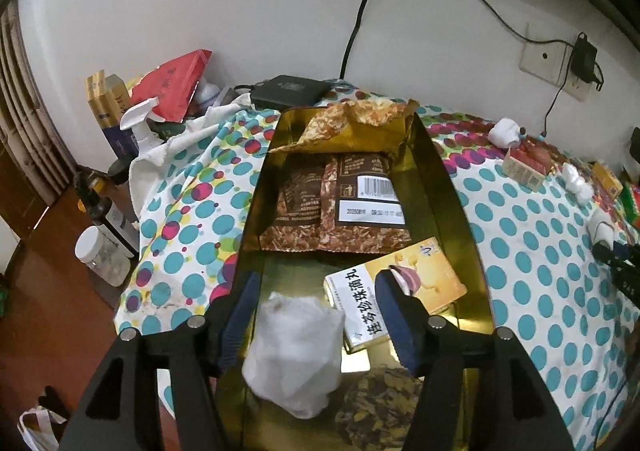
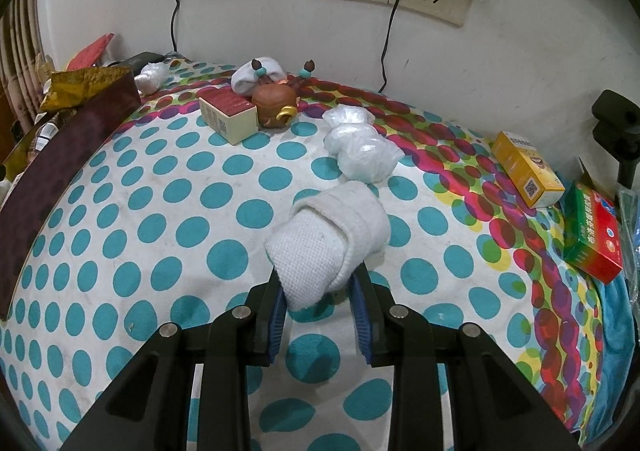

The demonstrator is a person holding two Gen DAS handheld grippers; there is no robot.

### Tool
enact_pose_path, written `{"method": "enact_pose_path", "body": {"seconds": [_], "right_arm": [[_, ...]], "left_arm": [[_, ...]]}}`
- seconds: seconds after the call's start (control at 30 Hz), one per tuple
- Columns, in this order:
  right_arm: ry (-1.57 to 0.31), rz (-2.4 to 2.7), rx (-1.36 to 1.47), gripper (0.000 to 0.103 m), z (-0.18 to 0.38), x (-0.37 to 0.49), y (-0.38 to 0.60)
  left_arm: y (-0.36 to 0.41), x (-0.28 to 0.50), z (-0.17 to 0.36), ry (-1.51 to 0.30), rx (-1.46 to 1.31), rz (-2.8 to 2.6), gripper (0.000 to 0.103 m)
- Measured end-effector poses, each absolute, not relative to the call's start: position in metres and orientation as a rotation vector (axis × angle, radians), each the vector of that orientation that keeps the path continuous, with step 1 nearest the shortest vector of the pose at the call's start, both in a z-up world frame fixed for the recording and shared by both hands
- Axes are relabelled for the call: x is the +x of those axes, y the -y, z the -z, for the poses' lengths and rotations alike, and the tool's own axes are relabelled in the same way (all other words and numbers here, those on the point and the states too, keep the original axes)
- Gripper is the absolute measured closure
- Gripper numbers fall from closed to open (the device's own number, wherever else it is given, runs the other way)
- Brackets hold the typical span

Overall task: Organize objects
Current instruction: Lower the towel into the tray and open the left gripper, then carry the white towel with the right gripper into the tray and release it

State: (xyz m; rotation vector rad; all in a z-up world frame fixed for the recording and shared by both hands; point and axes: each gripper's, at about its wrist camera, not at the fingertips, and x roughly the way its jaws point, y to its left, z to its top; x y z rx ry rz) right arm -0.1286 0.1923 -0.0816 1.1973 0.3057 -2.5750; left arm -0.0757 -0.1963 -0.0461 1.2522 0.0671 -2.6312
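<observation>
The left claw (image 1: 316,315) hangs wide over a gold-lined box (image 1: 452,187), a crumpled white plastic bundle (image 1: 294,355) loose between its fingers at lower centre. Beyond lie a yellow medicine carton (image 1: 432,283) and brown snack packets (image 1: 336,207). The right claw (image 2: 320,305) grips a rolled white sock (image 2: 332,239), ribbed and folded into itself, at mid-frame above the polka-dot worktop (image 2: 160,211).

Medicine box (image 1: 394,287) lies in the tin (image 1: 452,187), before snack packets (image 1: 340,203).
</observation>
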Motion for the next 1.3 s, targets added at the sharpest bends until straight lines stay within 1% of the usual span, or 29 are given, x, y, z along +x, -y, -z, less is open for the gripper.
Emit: {"method": "enact_pose_path", "body": {"seconds": [0.13,0.43,0.63,0.77,0.9,1.1,1.2,1.3], "right_arm": [[-0.287,2.583,1.179,0.075,0.080,-0.128,-0.194],[-0.214,2.576,1.133,0.076,0.073,-0.125,-0.201],[-0.139,2.591,1.085,0.076,0.067,-0.122,-0.210],[-0.152,2.599,1.079,0.076,0.066,-0.122,-0.209],[-0.208,2.614,1.097,0.076,0.067,-0.122,-0.203],[-0.221,2.576,1.066,0.076,0.053,-0.109,-0.173],[-0.229,2.514,0.976,0.076,0.029,-0.096,-0.136],[-0.236,2.431,0.889,0.076,0.007,-0.081,-0.093]], "left_arm": [[0.192,-0.068,0.041,-0.116,1.239,2.630,0.040],[0.155,-0.033,0.022,-0.080,1.135,2.692,0.040],[0.141,-0.001,0.019,-0.126,1.070,2.708,0.040],[0.139,0.014,0.021,-0.088,1.074,2.701,0.040],[0.150,0.029,0.015,-0.034,1.033,2.684,0.040],[0.195,0.054,0.005,-0.152,0.959,2.640,0.040],[0.212,0.063,0.007,-0.226,0.943,2.622,0.038],[0.219,0.068,0.012,-0.251,0.952,2.611,0.038]]}}
